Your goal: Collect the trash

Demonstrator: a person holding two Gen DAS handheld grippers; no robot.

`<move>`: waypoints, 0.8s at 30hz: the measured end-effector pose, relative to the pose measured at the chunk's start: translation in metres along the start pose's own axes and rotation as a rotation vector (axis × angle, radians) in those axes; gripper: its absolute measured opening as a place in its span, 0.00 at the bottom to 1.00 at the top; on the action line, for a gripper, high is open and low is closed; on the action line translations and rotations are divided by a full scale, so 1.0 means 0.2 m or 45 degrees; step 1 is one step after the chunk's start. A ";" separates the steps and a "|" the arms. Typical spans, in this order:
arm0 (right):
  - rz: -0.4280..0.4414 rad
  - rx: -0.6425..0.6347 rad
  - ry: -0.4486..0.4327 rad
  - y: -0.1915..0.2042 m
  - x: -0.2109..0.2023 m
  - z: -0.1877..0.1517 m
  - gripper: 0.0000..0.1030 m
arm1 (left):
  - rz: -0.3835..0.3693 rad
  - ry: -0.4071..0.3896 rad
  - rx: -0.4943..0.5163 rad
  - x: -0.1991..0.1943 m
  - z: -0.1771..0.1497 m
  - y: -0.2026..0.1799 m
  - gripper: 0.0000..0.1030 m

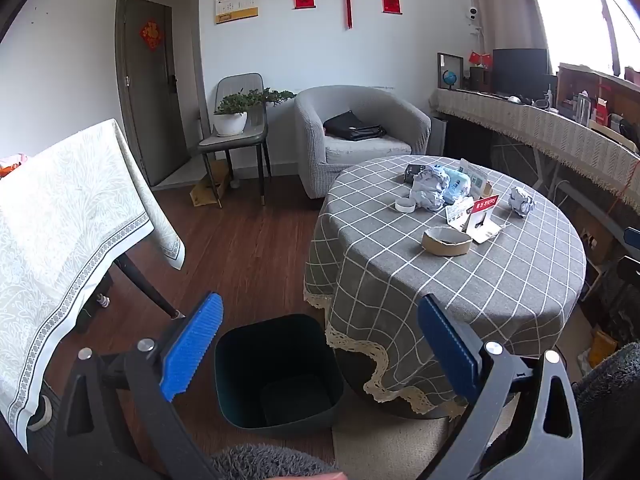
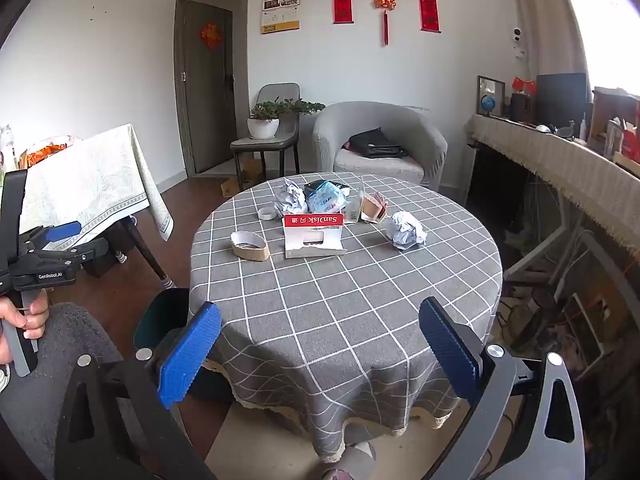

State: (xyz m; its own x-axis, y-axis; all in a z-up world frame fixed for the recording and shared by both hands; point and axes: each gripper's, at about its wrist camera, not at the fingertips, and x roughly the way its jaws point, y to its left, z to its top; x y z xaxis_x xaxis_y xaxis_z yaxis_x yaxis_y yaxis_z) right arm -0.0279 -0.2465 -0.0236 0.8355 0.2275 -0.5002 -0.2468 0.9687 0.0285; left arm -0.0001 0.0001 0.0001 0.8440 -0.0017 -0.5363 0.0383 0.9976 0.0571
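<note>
A round table with a grey checked cloth carries the trash: a crumpled paper ball at the right, a second crumpled ball, a blue plastic packet, a red and white card package, a used tape roll core and a small white ring. A dark bin stands on the floor at the table's left. My left gripper hangs open above the bin, holding nothing. My right gripper is open over the table's near edge, holding nothing.
A second table with a pale patterned cloth stands at the left. Behind are a grey armchair with a black bag, a chair with a potted plant, and a long cluttered sideboard at the right. A hand holds the left gripper's handle.
</note>
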 end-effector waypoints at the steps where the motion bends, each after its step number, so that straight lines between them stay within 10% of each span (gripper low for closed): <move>1: -0.001 -0.003 -0.008 0.00 0.00 0.00 0.97 | 0.001 0.001 0.000 0.00 0.00 0.00 0.97; 24: -0.011 -0.042 -0.003 0.03 -0.01 0.00 0.97 | -0.004 0.005 -0.002 0.00 0.00 0.00 0.97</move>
State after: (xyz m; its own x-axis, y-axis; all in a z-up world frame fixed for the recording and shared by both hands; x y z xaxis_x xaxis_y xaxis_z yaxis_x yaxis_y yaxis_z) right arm -0.0307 -0.2415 -0.0224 0.8386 0.2195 -0.4986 -0.2556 0.9668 -0.0042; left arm 0.0000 -0.0001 0.0000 0.8419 -0.0042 -0.5396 0.0399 0.9977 0.0545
